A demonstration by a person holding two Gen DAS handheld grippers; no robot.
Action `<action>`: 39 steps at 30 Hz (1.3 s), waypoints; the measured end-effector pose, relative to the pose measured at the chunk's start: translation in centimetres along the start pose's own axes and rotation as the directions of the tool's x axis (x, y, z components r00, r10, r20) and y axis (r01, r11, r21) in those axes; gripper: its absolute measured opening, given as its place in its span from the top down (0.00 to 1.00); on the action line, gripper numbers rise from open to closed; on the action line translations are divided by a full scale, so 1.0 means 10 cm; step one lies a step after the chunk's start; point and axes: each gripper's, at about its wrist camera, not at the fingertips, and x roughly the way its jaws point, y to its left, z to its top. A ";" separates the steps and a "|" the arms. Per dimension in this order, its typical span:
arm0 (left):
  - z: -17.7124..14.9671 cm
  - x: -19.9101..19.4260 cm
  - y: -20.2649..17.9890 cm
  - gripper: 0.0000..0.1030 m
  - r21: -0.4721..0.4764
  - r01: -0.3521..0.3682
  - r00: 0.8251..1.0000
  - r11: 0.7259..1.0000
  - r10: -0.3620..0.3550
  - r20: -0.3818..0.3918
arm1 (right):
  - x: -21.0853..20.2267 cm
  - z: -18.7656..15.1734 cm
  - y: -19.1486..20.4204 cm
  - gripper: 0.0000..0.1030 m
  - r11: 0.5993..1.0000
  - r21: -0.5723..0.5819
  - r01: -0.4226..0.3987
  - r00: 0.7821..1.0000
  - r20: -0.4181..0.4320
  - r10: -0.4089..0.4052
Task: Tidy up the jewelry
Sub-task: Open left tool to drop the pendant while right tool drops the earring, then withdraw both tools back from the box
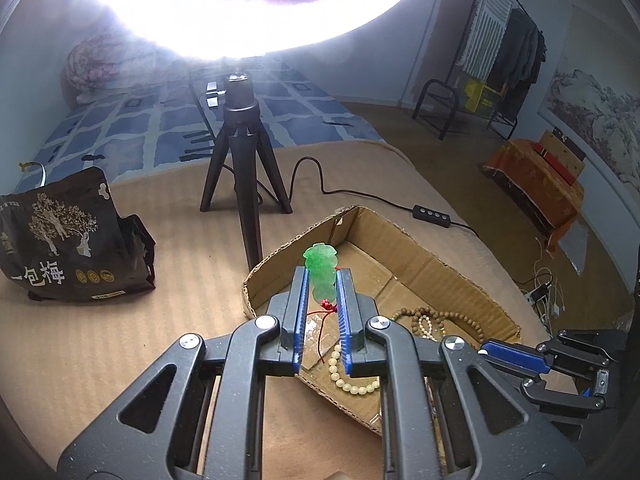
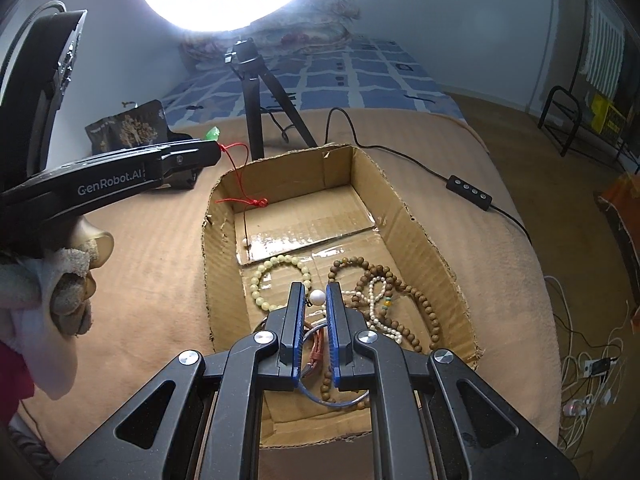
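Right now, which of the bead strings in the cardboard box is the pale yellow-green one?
The pale bead bracelet, a closed ring on the box's left side. The brown bead strand and the small white bead strand lie tangled on its right.

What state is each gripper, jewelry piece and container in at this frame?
left gripper: shut on green pendant.
green pendant: held above the box, red cord dangling into it.
right gripper: shut on white bead.
white bead: pinched between the fingertips.
cardboard box: open-topped, holding bracelets.
yellow bead bracelet: lying flat in box.
brown bead strand: piled in box.
ring light: on.
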 end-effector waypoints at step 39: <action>-0.21 -1.37 -0.34 0.88 0.051 -0.030 0.990 0.998 0.023 0.142 | -1.00 -0.13 0.26 0.57 0.995 -0.050 0.088 0.987 0.143 -0.080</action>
